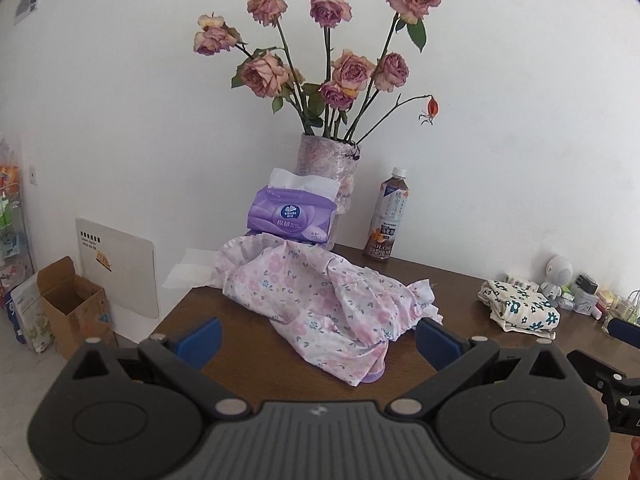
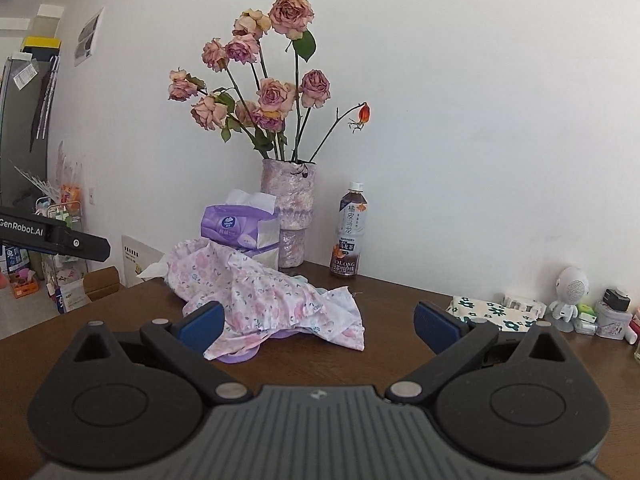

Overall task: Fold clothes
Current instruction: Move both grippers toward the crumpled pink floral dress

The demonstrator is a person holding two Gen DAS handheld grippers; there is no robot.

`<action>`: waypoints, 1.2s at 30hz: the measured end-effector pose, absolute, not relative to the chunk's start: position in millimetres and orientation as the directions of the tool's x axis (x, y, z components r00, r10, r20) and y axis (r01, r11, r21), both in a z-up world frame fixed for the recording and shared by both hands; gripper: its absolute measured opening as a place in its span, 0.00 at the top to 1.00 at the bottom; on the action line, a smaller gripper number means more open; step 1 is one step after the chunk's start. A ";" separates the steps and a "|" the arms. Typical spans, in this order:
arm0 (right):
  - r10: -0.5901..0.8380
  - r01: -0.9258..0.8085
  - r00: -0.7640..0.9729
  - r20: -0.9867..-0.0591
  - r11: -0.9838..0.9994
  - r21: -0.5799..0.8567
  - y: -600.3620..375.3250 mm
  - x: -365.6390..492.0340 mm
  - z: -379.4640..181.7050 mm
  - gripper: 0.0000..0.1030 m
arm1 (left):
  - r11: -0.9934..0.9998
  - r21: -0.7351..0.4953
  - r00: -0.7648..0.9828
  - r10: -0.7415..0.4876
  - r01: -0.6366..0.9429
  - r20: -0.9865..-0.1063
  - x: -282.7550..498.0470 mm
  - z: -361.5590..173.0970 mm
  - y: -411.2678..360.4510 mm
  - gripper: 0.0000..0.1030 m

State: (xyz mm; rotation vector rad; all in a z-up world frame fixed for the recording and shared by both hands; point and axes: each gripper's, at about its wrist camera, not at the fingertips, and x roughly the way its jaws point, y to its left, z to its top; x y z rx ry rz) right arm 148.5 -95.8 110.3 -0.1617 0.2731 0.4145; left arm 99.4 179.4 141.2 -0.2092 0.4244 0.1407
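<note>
Clothes are the matter here, and they lie on a dark wooden table [image 1: 224,320] that stands against a white wall. Largest of them is the pink floral garment [image 1: 320,296], which sits in a loose, crumpled heap near the middle of the table, just in front of a purple tissue pack [image 1: 292,216] and a vase of dried roses [image 1: 328,168]; a purple edge shows under its near side. It is not folded in any way that I can see, so this piece needs to be spread flat and folded. Smaller is the cream cloth with dark flowers [image 1: 520,308], well apart to the right, near some small trinkets [image 2: 576,300]; it looks compact and flat, perhaps folded already, but I cannot tell if the task made it so. A tea bottle [image 1: 384,216] stands beside the vase. The left gripper [image 1: 318,340] hovers just before the pink heap with its jaws spread wide and nothing between them. The right gripper [image 2: 318,324] is the same: jaws wide apart, empty, facing the heap.
</note>
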 end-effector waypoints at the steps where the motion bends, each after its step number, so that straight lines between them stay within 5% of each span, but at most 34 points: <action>1: 0.375 -0.418 0.878 -0.296 0.903 -0.097 -93.8 154.9 107.7 0.00 | 0.969 -0.172 0.902 0.089 -0.176 -0.424 107.9 138.9 182.5 0.00; 16: 0.399 -0.423 0.842 -0.363 0.906 0.015 -53.5 252.6 86.7 0.00 | 0.946 -0.220 0.887 0.120 -0.239 -0.447 212.0 107.1 225.4 0.00; 36: 0.357 -0.411 0.827 -0.434 0.911 -0.034 -32.9 323.0 55.5 0.01 | 0.933 -0.156 0.841 0.209 -0.325 -0.499 283.0 55.6 263.0 0.00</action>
